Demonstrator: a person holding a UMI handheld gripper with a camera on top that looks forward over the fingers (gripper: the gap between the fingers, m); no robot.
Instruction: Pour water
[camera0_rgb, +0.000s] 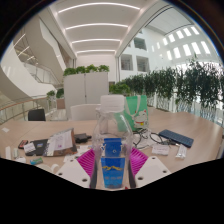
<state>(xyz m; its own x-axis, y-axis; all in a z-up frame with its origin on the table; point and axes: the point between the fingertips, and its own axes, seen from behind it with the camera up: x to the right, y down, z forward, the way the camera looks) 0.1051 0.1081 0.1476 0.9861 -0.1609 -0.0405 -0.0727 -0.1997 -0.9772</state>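
- Gripper (113, 165) low over a light wooden table (30, 128), two white fingers reaching forward, magenta pads (90, 163) on the inner faces.
- Pinching a clear bottle (113, 118) between the pads: both pads pressed against the lower body, blue label (113, 150) sitting right in the grip.
- Bottle upright or nearly so, rising from the fingers, pale cap end at the top; whether any water inside, cannot tell.
- Just beyond the bottle, a second clear plastic container (131, 112), leaning slightly, close beside the held one; touching or apart, cannot tell.
- Left of the fingers on the table: a white paper or card (60, 141), some small dark items nearby, too small to name.
- Right of the fingers: a dark flat notebook-like thing (177, 138) and a tangle of dark cable (152, 135).
- Farther back, a white cabinet (86, 93) topped with green plants (85, 70).
- Beyond the table to the right, a row of tall leafy plants (180, 88) before large windows.
- Overhead, long curved light strips (97, 27) on a high white ceiling.
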